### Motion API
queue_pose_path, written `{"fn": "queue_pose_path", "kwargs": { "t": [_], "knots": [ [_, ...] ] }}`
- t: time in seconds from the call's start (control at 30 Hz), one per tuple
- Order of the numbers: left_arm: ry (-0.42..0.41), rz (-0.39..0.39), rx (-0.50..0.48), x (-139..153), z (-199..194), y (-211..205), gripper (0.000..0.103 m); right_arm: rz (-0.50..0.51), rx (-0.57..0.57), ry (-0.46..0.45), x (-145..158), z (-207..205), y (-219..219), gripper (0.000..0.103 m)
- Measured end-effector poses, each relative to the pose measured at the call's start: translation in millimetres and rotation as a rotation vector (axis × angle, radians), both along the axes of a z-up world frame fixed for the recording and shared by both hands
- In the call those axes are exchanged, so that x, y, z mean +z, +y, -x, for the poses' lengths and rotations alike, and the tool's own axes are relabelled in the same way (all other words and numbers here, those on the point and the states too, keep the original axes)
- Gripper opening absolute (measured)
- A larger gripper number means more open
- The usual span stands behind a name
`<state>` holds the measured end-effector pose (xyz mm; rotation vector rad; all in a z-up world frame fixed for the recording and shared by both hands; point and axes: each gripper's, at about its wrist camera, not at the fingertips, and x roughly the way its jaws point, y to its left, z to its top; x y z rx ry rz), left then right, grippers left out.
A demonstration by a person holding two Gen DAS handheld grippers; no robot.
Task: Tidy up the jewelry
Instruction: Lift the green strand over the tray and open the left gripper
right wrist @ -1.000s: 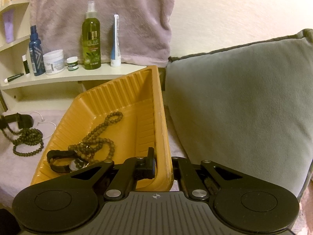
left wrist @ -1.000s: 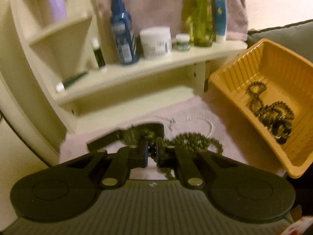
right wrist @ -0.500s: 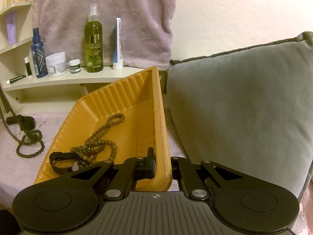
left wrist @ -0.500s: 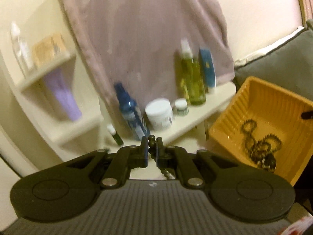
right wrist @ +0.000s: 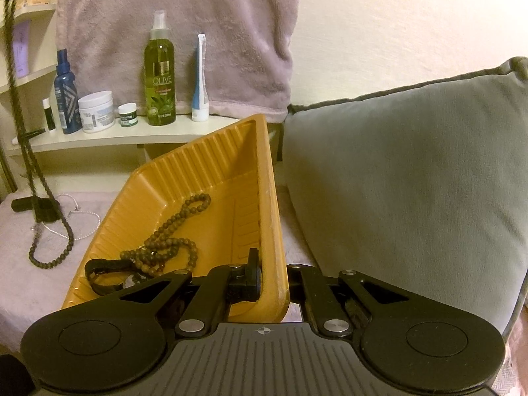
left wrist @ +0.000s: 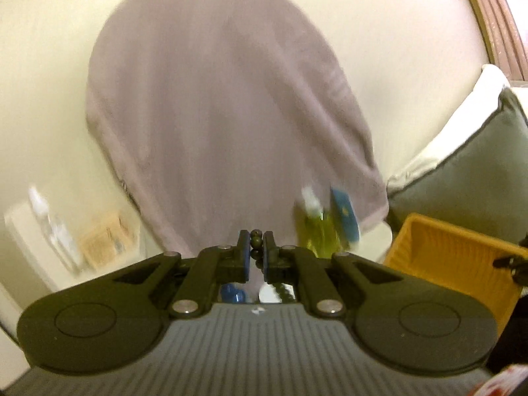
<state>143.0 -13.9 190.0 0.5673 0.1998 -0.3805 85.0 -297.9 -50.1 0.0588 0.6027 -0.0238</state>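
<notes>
Two strands of round beads (right wrist: 39, 178), ribbed orange plastic tray (right wrist: 211, 171).

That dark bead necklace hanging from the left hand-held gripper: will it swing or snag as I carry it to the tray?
Likely floppy: the dark bead necklace hangs as a long slack strand from the left hand-held gripper, its lower loop trailing on the pink cloth. It will probably sway, and could drag the thin silver chain lying beside it. Lift higher before crossing the orange tray's rim.

R gripper (right wrist: 272, 277) clamped yellow tray's (right wrist: 211, 165) rim; tray tilted, brown beads (right wrist: 171, 241) inside; dark bead strand (right wrist: 36, 178) hung at left.
</notes>
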Motion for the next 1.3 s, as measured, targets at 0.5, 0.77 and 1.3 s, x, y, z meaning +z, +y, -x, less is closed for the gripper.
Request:
{"fn": "queue_pose_path", "kwargs": {
  "t": [0.5, 0.77, 1.3],
  "knots": [
    [-0.162, 0.029, -0.177, 81, 10, -66, 0.006, -0.009, -0.007, -0.012, 4, -1, 1, 0.005],
    [-0.052, 0.023, -0.266, 48, -2, -116, 0.006, -0.024, -0.010, -0.013, 3, 0, -1, 0.005],
    [0.321, -0.064, -0.291, -92, -42, -164, 0.007, -0.037, -0.011, -0.001, 0, -3, -6, 0.005]
  ]
}}
